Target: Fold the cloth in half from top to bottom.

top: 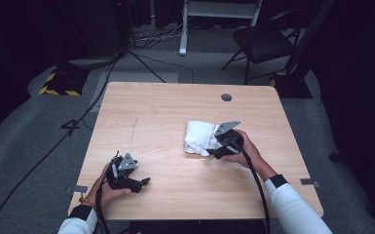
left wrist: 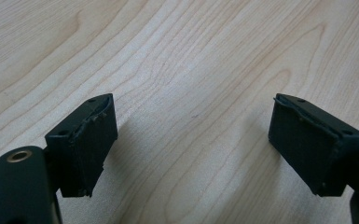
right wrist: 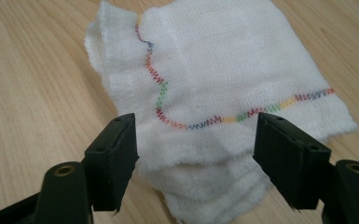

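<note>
White woven cloth; matt wood table; claw pads probably rubber.

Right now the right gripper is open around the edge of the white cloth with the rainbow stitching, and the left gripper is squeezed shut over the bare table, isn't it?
Not quite. The left gripper is open, not shut: the left gripper view shows its jaws wide apart over the bare wooden table. The rest holds: the right gripper is open around the edge of the white cloth with the rainbow stitching.

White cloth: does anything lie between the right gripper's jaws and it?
Nothing visible does. The right gripper is open right at the near edge of the folded white cloth, its jaws to either side of the folds, on the bare wooden table.
</note>
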Available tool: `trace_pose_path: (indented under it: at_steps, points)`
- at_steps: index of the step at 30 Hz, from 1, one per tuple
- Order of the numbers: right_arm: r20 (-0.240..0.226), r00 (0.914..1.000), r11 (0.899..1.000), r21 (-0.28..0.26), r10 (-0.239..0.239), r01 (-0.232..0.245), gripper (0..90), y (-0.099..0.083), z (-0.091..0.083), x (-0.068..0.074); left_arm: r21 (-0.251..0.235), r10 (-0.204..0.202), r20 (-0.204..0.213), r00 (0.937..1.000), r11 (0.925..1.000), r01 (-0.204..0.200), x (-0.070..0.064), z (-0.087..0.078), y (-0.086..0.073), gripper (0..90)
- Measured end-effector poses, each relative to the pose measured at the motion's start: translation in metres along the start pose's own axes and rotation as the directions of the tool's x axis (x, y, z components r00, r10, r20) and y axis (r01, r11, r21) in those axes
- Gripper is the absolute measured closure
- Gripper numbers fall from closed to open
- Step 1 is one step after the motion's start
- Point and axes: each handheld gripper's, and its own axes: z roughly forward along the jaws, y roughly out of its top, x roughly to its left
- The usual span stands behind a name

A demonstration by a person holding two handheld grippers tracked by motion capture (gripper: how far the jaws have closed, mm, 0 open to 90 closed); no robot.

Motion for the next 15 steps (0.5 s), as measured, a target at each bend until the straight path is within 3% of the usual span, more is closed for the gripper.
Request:
trace_pose_path:
  at_steps: [4,15]
  points:
    - [0.020,0.9997,1.000,0.024,-0.011,0.010,30.6,-0.005,-0.010,0.002,0.000,0.000,0.000,1.0000,1.0000,0.000,0.000,0.000,0.000,15.9]
    - [0.060,0.9976,0.999,0.028,-0.034,0.033,30.6,-0.023,-0.036,0.008,0.001,-0.001,-0.002,1.0000,1.0000,0.001,0.000,0.000,0.000,15.9]
